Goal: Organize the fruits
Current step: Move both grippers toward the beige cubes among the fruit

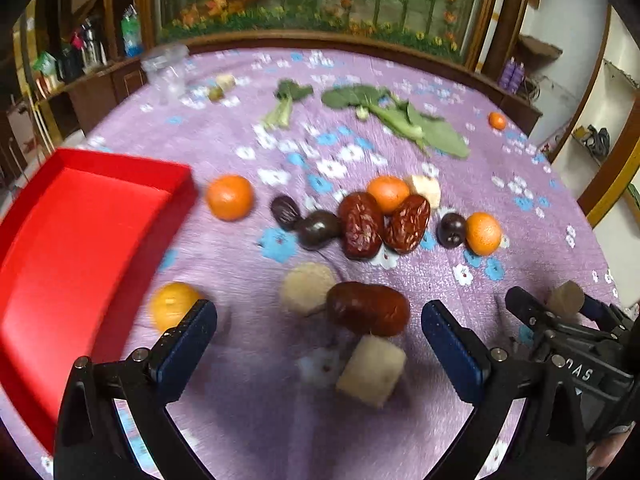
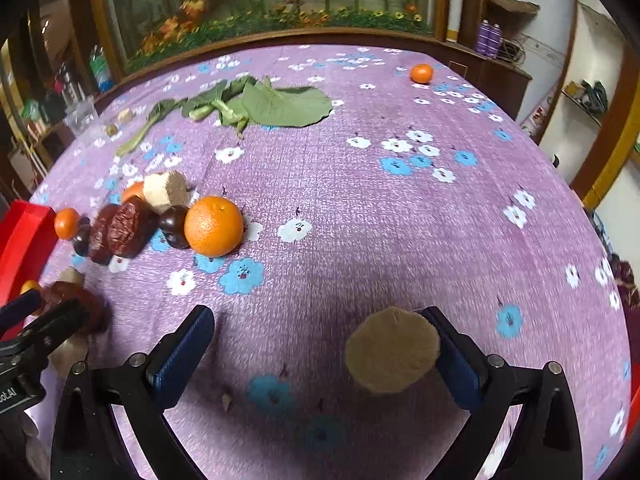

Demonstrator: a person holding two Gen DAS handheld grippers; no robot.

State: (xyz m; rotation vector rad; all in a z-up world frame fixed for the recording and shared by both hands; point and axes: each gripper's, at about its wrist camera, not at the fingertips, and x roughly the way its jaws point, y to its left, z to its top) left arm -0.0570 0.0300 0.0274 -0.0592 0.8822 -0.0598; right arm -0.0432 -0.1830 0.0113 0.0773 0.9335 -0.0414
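Right wrist | right gripper (image 2: 320,344) tilted down | jaws wide

Purple flowered tablecloth (image 2: 360,208), leafy greens (image 2: 280,104), clear plastic cup (image 1: 166,66)

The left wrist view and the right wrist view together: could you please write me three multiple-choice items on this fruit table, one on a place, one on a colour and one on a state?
1. Where is the red tray in the left wrist view?
A. At the left edge of the table
B. By the far right edge
C. Under the green leaves

2. What colour is the tablecloth?
A. Plain white
B. Purple with blue and white flowers
C. Green checked

3. How stands the right gripper?
A. Shut on an orange
B. Shut on a leaf
C. Open, with a tan round piece against its right finger

Answers: 1 A, the tray fills the left side beside the oranges. 2 B, the flowered purple cloth covers the table. 3 C, the fingers stand wide apart and only one meets the piece.
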